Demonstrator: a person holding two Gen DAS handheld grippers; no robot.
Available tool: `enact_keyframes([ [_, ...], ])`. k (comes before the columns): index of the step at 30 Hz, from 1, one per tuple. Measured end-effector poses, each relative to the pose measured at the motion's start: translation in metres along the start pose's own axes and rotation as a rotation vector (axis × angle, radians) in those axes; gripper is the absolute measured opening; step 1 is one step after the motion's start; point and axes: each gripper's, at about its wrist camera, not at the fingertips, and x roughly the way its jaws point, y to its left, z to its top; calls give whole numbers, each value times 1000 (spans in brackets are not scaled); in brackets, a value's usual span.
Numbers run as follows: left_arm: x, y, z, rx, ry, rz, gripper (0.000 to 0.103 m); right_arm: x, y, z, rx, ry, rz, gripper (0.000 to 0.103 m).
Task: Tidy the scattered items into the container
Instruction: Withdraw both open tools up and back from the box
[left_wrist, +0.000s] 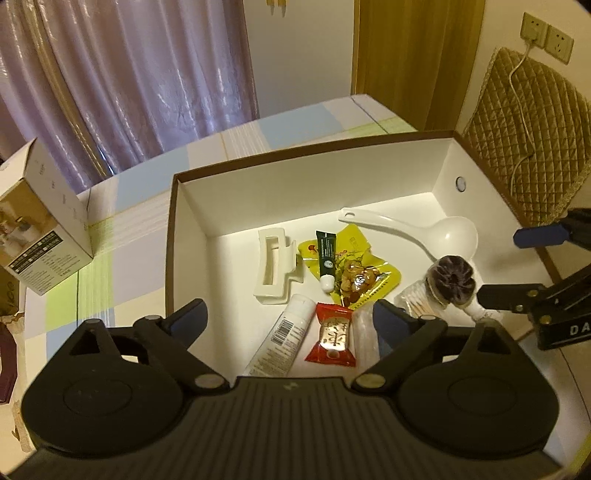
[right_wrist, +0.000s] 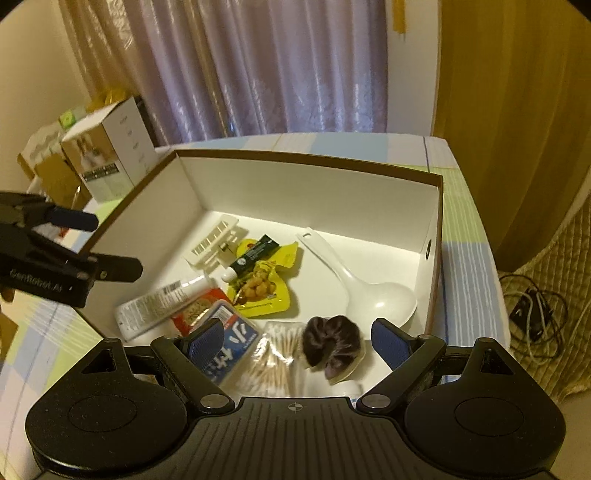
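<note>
Nearby, a carton (left_wrist: 40, 221) flanks the box (left_wrist: 170, 236); both grippers (left_wrist: 290, 319) (right_wrist: 299, 341) hover spread, empty.

"GenRobot.Ai" on left tongs (right_wrist: 107, 245) (white lettering)

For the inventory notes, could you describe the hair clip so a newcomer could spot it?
Look inside the open white box on the checked cloth. Toward its left side lies the hair clip, beside the yellow snack packet; it alone is a cream, rectangular open frame.
</note>
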Motion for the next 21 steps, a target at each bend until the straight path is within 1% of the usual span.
enact_keyframes([
  [4,-17,0,-11,-22,-41,6,98,-8,8,-8,11,-10,-32,92],
  [6,-26,0,-16,-32,-66,17,102,-13,10,-13,23,-21,-35,92],
  [9,-36,1,-24,-44,-93,44,102,-21,14,-19,48,-41,-45,92],
  [11,-41,2,-28,-55,-104,53,102,-23,16,-22,55,-50,-70,92],
  [16,-55,3,-37,-89,-125,63,102,-31,33,-28,16,-69,-160,92],
  [19,-65,2,-41,-90,-134,54,102,-37,42,-31,-5,-73,-159,92],
  [21,-72,2,-44,-86,-135,60,102,-41,46,-33,-7,-72,-160,92],
])
